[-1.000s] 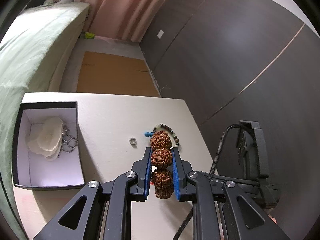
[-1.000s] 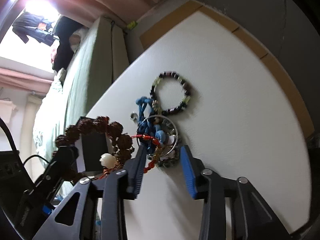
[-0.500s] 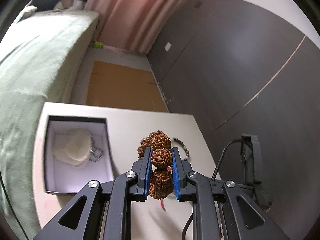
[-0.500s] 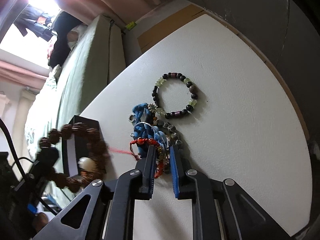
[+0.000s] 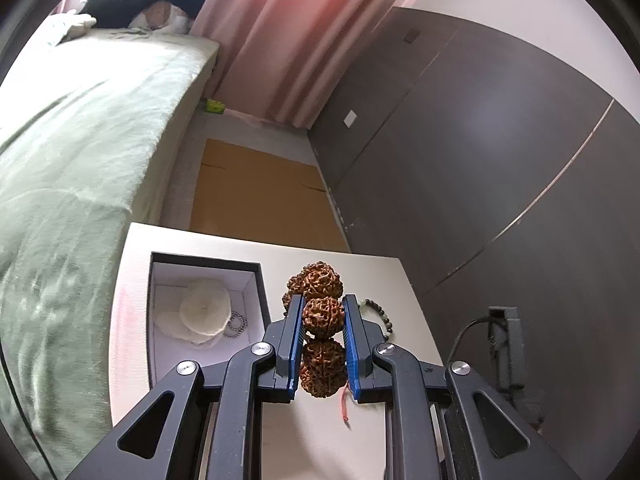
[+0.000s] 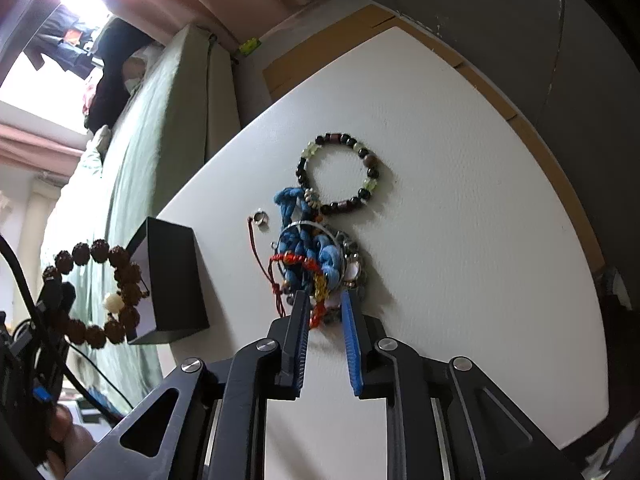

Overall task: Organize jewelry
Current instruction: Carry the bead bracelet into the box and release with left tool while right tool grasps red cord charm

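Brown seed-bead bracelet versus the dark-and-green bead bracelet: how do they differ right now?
The brown knobbly seed-bead bracelet has big rough beads; the dark-and-green glass-bead bracelet has small smooth ones. The brown one hangs clamped in the left tongs; the dark-and-green one lies flat on the white table. Both are closed loops.

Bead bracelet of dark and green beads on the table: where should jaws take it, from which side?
The bead bracelet at its far arc, from straight above, one jaw inside the ring. It lies flat as an open loop, and its near arc runs against the tangle of bracelets.
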Available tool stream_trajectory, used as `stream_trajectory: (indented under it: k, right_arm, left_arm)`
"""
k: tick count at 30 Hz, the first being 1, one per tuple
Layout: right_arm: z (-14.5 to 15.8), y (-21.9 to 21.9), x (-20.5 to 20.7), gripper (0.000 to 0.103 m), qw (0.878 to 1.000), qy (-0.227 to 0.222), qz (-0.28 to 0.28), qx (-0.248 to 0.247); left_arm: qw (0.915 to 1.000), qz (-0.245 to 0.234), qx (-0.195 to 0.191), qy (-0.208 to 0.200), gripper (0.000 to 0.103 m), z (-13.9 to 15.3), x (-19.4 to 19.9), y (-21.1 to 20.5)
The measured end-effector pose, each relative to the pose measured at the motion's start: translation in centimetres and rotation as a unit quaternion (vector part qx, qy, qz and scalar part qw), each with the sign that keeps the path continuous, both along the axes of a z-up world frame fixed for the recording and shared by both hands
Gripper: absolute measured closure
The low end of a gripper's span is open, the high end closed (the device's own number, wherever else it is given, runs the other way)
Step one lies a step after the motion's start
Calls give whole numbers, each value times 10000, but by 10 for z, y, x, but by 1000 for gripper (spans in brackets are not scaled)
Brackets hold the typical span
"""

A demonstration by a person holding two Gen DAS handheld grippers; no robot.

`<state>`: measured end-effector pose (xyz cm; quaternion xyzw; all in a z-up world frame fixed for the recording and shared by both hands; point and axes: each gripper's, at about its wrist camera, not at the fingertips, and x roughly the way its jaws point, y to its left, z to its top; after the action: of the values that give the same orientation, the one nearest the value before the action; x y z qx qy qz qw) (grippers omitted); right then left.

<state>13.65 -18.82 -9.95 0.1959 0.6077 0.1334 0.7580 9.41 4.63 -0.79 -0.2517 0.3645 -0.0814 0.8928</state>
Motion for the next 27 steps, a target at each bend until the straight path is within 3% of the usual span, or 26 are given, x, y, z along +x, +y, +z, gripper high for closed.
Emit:
stream_trajectory:
  k: [4, 7, 10, 17, 23, 27]
  right_arm:
    - [-14, 9, 6, 85, 9999, 144, 58, 30]
    - [-12, 11, 6, 85, 9999, -57, 78, -120]
    - [-10, 10, 4, 94, 9998, -121, 63, -146]
    - [24, 8, -4, 94, 9974, -702, 105, 118]
    - [42, 13, -9, 94, 9938, -1022, 213, 374]
    - [38, 17, -10, 94, 9941, -972, 248, 405]
  left_arm:
    - [10000, 47, -18, -41, 84, 5, -6, -1]
    - [9999, 97, 23, -88, 84, 9, -10, 2]
    - [9997, 229, 88, -85, 84, 10, -13, 11]
    - [9972, 629, 380, 103, 84, 3, -11, 31]
    - [9978, 506, 197, 373, 84, -21, 4, 28]
    - [9979, 308, -162, 537, 83, -38, 18, 22]
